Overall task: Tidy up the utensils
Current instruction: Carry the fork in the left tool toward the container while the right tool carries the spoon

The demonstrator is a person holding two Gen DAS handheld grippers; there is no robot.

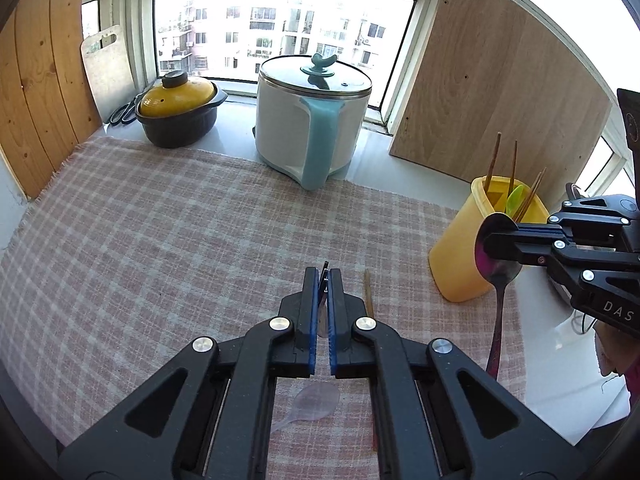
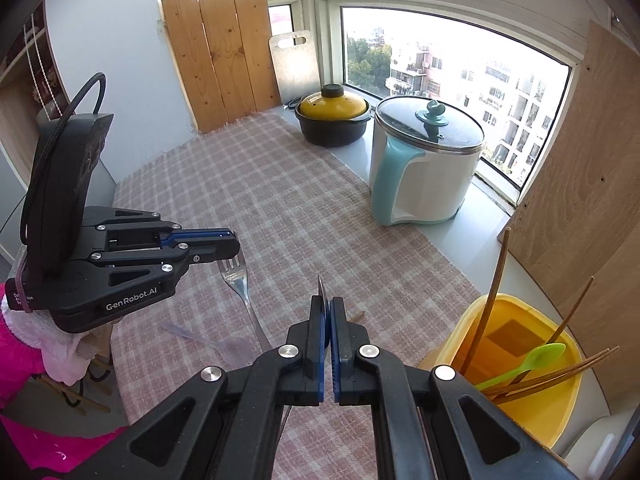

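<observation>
The left hand-held gripper (image 2: 236,250) is clamped on a fork (image 2: 237,280) near its tines, handle hanging toward the checked cloth (image 2: 280,200) on the table. The right hand-held gripper (image 1: 490,246) grips a metal spoon (image 1: 498,300) by its bowl, just beside the yellow holder (image 1: 460,256). A clear spoon (image 2: 224,342), seemingly plastic, lies below.

White lettering "GenRobot.AI" stands on the black side of the left tool (image 2: 230,250), at the left of the right wrist view. In the left wrist view, the letters "DAS" show on the right tool (image 1: 490,246) body at the right edge, cut off by the frame.
</observation>
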